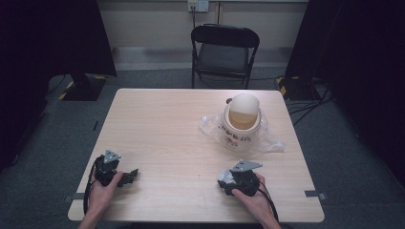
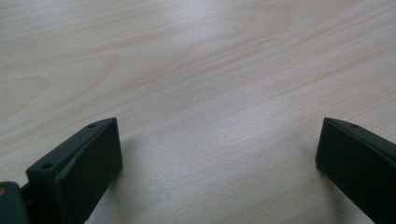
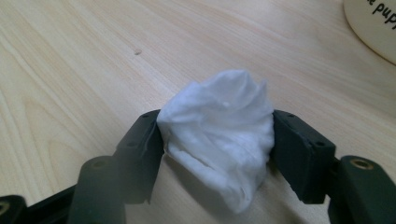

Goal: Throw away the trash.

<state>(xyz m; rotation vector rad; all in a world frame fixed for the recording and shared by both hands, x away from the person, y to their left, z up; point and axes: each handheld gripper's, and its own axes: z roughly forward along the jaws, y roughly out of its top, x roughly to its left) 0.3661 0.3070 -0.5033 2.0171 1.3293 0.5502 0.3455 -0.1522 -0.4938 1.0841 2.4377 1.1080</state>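
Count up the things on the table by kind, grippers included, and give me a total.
Grippers: 2, the left gripper open over bare wood, the right gripper shut on the tissue wad
Tissue wad: 1
Small bin with a swing lid: 1
Clear plastic bag under the bin: 1
Total: 5

The table [image 1: 167,124] is showing a pale wood-grain top, smooth with a soft sheen. The wad [image 3: 219,130] is looking like crumpled white tissue paper — soft, matt, creased. The right gripper [image 3: 217,154] is wearing matt black plastic jaws. The cream bin [image 1: 240,125] is looking smooth and faintly glossy — thin clear plastic film [image 1: 272,142] is crinkling around it
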